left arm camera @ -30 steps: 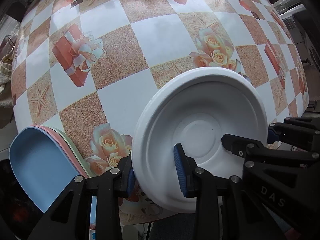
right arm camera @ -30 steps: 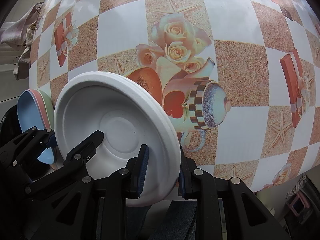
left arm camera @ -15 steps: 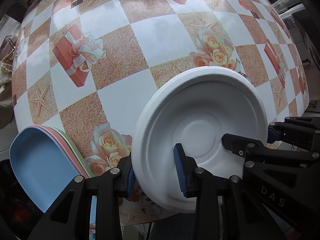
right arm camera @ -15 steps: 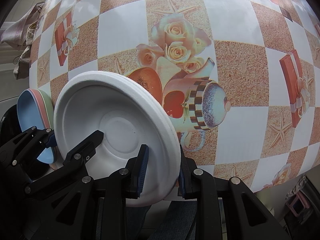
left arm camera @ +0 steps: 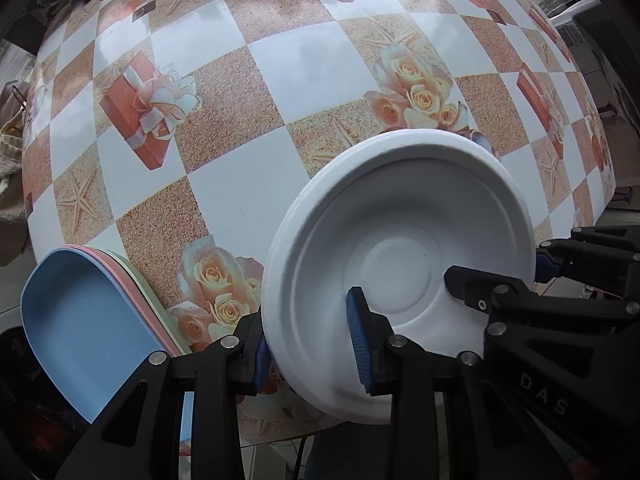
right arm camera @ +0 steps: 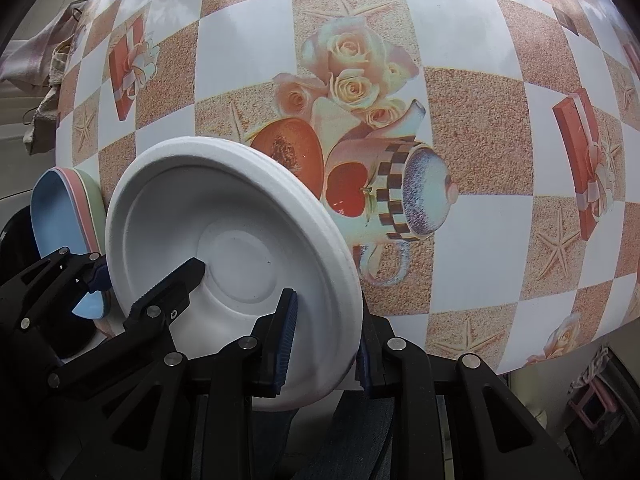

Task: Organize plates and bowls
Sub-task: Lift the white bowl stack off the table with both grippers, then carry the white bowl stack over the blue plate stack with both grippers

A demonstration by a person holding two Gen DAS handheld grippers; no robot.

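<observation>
Nothing has shifted since the frames a second earlier: both grippers and the white bowl (left arm camera: 400, 248) sit exactly where they were.

That white bowl, or possibly a nested stack of them given its layered rim, is the landmark. It lies at the near edge of the table (left arm camera: 312, 64), part of it overhanging that edge. The left gripper (left arm camera: 308, 344) pinches the bowl's left rim wall, one blue pad inside and one outside. The right gripper (right arm camera: 324, 340) clamps the opposite rim the same way. Both sets of jaws are narrow, closed on the wall. A grip on two sides probably keeps the light, flimsy bowl level and steady for lifting or sliding.

Just left of the bowl, a stack of shallow plates (left arm camera: 88, 312), blue over pink over green, also hangs over the table edge. Beyond the bowl, the checked tablecloth carries only printed roses and gift boxes.
</observation>
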